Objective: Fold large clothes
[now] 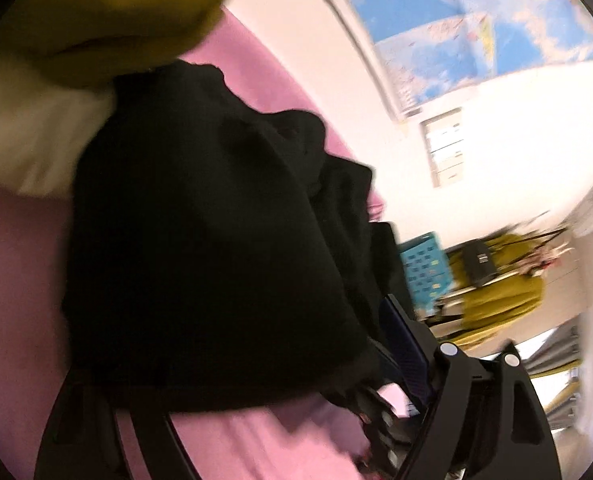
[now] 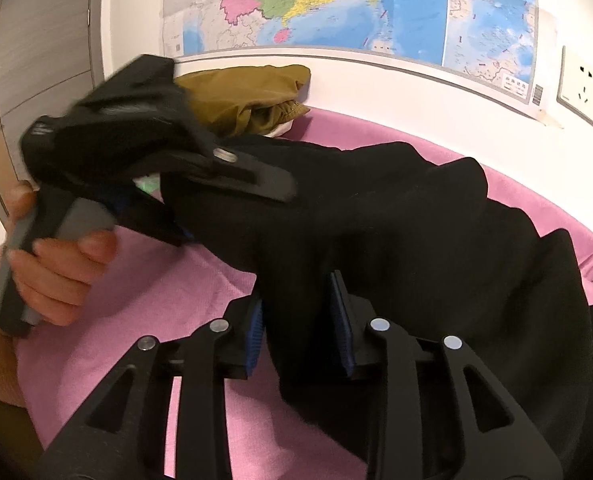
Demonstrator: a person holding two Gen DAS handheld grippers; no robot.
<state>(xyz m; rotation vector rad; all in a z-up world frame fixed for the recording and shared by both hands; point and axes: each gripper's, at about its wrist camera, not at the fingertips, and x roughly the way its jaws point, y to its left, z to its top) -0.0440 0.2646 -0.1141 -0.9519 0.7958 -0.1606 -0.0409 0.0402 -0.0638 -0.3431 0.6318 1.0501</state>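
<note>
The black garment [image 2: 396,216] is lying bunched and partly lifted over the pink-covered surface [image 2: 136,300], whether a bed or a bench I cannot tell; both tools are working on it. The right tool [image 2: 300,316] is gripping a thick fold of the cloth between its blue ribbed pads [image 2: 338,312]. The left tool [image 2: 200,196], seen from the right wrist view in the person's left hand [image 2: 56,264], is reaching into the garment's upper edge; its finger is lying over the cloth and it seems to be pinching it, though blur is hiding the contact. In the left wrist view the garment [image 1: 200,240] is draping over the left tool [image 1: 380,364] and covering one finger; whether it is clenched there I cannot tell.

Risks, as I judge them: the fabric is looking soft, thick and matte, like knit or fleece, so a bulky bite could be slipping out under a sideways pull; the two tools are holding close together, so the cloth between them could be twisting instead of spreading flat; the trailing part could be dragging the pink cover, a fuzzy towel-like sheet, into wrinkles. The olive garment [image 2: 252,96], crumpled against the wall under the map [image 2: 336,0], is sitting near enough to be getting caught up.
</note>
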